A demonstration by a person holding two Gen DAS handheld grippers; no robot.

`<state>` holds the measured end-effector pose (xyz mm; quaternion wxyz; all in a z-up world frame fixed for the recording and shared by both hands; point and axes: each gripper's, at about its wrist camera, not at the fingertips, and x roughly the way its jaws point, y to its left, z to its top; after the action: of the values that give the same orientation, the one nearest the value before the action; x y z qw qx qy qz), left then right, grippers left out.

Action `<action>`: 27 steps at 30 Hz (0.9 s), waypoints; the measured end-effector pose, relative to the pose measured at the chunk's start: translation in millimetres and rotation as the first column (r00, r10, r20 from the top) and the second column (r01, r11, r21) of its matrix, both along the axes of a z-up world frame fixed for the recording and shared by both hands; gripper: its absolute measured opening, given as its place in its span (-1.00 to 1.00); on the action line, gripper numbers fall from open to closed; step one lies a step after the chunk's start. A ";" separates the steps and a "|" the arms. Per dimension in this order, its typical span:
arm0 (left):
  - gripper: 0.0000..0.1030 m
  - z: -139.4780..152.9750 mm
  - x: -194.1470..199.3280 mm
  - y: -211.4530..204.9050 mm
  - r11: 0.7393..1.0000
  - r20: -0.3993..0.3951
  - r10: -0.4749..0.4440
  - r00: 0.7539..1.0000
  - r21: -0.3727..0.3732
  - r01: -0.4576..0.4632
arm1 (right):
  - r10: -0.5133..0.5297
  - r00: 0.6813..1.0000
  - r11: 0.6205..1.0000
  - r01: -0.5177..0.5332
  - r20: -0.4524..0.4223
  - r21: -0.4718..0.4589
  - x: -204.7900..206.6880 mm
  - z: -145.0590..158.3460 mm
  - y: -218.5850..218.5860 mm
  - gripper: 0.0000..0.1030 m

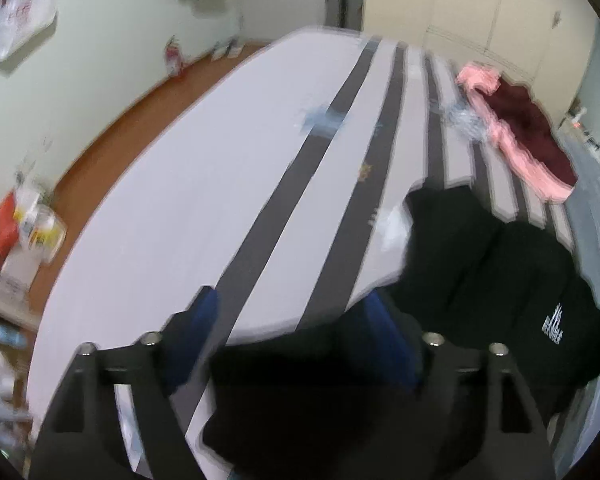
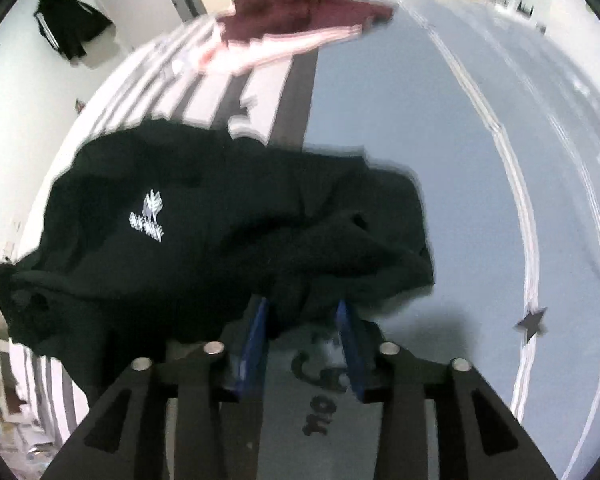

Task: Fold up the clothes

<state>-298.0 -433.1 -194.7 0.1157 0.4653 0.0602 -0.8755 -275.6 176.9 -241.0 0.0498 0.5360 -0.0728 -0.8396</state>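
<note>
Both tongs, left (image 1: 288, 332) and right (image 2: 304, 334), apart; black shirt (image 2: 220, 216) released mid-fold, rumpled at centre. Next: regrip an edge.

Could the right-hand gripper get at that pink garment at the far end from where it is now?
Probably not directly. The right gripper stands open at the black sweatshirt, which lies heaped between it and the pink garment; it would have to pass over that.

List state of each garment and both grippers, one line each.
black garment: crumpled on the bed, logo facing up, not folded.
pink garment: loose heap, unfolded.
maroon garment: bunched beside the pink one, unfolded.
left gripper: open, nothing gripped.
right gripper: open, black cloth edge between fingers, not clamped.
</note>
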 end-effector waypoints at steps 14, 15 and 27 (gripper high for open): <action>0.40 -138.4 -170.3 73.6 0.960 0.253 -0.253 0.934 0.187 0.210 | 0.048 0.998 0.999 -0.048 -0.043 0.011 -141.9 -42.3 -65.3 0.31; 0.26 -140.8 -171.6 76.4 0.958 0.245 -0.264 0.933 0.177 0.225 | 0.073 0.997 0.997 -0.072 -0.032 0.025 -148.6 -50.9 -74.2 0.31; -0.94 -48.7 -147.3 -83.2 0.998 0.030 0.056 0.998 0.034 -0.057 | 0.057 0.998 0.997 -0.058 0.013 0.057 -169.5 -65.3 -94.0 -0.85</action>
<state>-445.3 -516.3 -243.4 0.1333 0.4780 0.0870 -0.8638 -445.1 82.9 -306.3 0.0579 0.5440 -0.0335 -0.8364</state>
